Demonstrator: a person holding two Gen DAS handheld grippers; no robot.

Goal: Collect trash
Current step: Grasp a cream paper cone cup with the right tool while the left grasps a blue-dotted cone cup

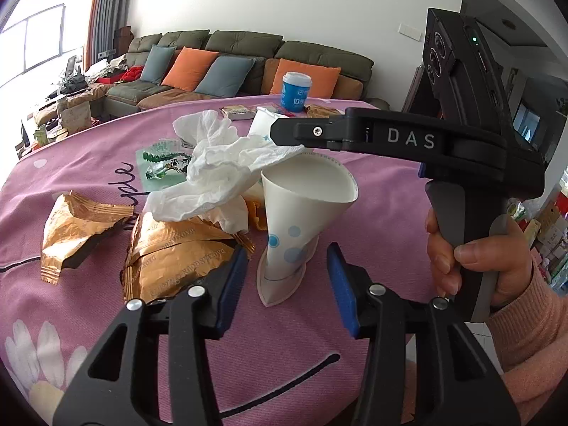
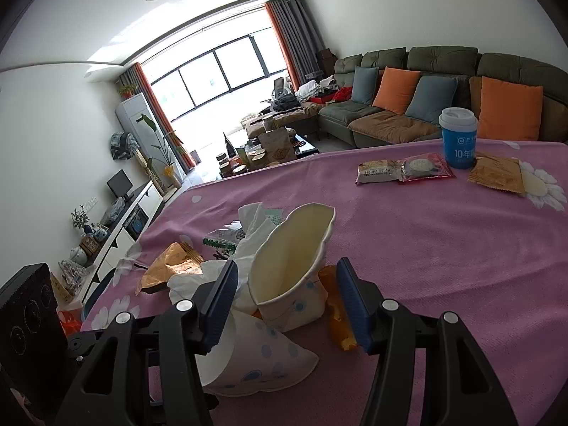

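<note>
A crushed white paper cup with blue dots (image 1: 301, 206) stands on the pink tablecloth (image 1: 372, 234), just ahead of my open left gripper (image 1: 287, 280). Crumpled white tissue (image 1: 220, 174) lies against its left side, above gold foil wrappers (image 1: 167, 255). My right gripper (image 2: 285, 305) is open, its jaws on either side of a second crushed paper cup (image 2: 287, 266); the first cup lies flattened below it (image 2: 262, 358). In the left wrist view the right gripper's finger (image 1: 305, 135) hovers over the cup and tissue. A small orange wrapper (image 2: 337, 312) lies by the right jaw.
A green and white wrapper (image 1: 167, 159) lies behind the tissue. At the table's far side stand a blue lidded cup (image 2: 458, 142) and sealed snack packets (image 2: 404, 170) with a gold one (image 2: 497, 175). A sofa with cushions (image 2: 426, 106) is beyond.
</note>
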